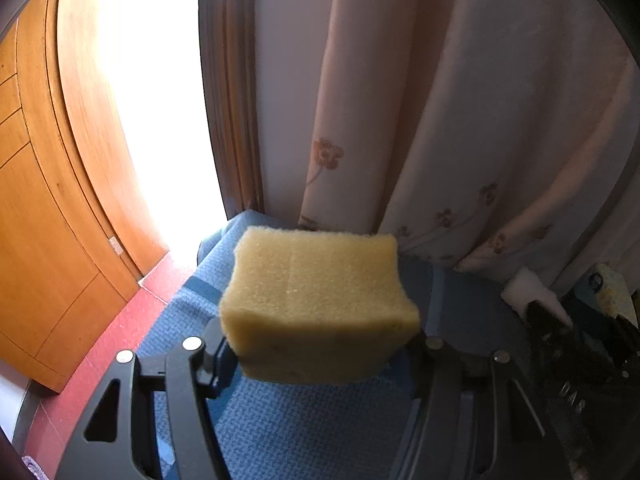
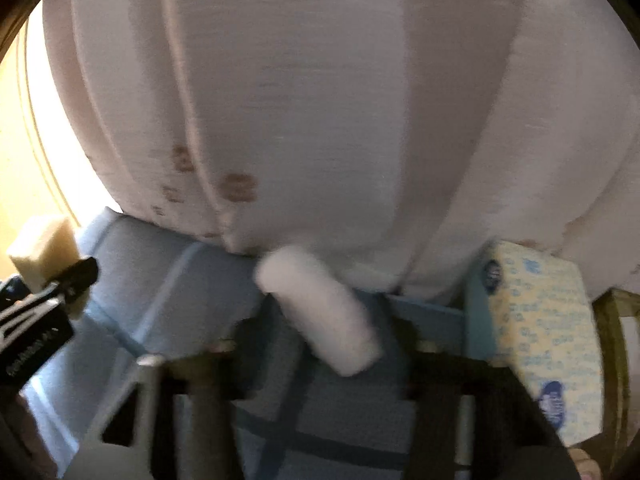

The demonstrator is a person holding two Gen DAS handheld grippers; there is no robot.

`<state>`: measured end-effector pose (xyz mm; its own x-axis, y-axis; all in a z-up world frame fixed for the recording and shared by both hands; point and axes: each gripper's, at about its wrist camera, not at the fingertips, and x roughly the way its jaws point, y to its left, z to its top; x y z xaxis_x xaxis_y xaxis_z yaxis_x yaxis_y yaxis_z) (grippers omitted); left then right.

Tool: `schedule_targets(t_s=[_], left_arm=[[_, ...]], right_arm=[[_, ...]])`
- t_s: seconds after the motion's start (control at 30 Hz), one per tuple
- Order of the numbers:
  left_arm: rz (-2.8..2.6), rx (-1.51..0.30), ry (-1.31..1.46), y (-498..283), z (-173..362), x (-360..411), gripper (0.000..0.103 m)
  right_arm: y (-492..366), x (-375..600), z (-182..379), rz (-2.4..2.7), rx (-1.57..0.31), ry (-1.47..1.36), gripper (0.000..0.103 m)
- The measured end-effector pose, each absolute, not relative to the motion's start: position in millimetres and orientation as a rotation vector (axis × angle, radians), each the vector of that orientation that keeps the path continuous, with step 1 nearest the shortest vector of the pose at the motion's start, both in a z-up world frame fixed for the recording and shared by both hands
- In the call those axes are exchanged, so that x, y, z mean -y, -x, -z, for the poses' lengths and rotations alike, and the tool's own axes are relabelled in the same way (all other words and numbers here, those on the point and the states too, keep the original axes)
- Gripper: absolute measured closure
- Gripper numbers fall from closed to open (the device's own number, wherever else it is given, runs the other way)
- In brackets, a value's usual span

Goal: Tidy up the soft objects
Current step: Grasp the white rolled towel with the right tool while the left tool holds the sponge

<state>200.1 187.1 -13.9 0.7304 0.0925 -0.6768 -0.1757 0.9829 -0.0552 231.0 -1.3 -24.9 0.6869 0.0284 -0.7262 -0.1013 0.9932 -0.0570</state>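
Observation:
A yellow sponge [image 1: 320, 300] is pinched at its near end between the fingers of my left gripper [image 1: 320, 352], which is shut on it and holds it above a blue cloth surface [image 1: 280, 420]. The right wrist view shows the same yellow sponge [image 2: 40, 252] at far left. A white foam block [image 2: 320, 312] lies slanted between the fingers of my right gripper [image 2: 324, 348]. That view is blurred, but blue cloth shows between the block and the left finger, so the jaws stand apart around it. In the left wrist view, the white foam block [image 1: 532, 292] sits at the right gripper's tip.
A pale flowered curtain [image 1: 400, 100] hangs right behind the blue surface. A yellow-and-blue tissue pack [image 2: 540, 328] stands on the right. A wooden cabinet [image 1: 40, 220] and red floor [image 1: 120, 328] are on the left, beyond the surface's edge.

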Motion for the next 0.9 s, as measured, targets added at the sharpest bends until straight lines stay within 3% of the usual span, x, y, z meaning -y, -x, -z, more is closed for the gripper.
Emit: schedule_targets(t_s=[0.23,0.4,0.7,0.9], left_arm=[[-0.115,-0.729,0.116,-199,14,-185,0.043],[-0.097,-0.672,0.08,-188,6,-178,0.043],[-0.095,-0.655,0.114,-187,5,-185,0.043],[0.012,-0.502,0.071,-165,-7,-170,0.043]], right_arm=[[-199,23,4,-0.128,-0.724,0.01,0.078],[-148,37,-24,-0.191,-0.588,-0.038,0.079],[-98,48,-37,-0.232,-0.539,-0.117,0.079],[-66,51,-47,-0.179,-0.463,-0.075,0.079]])
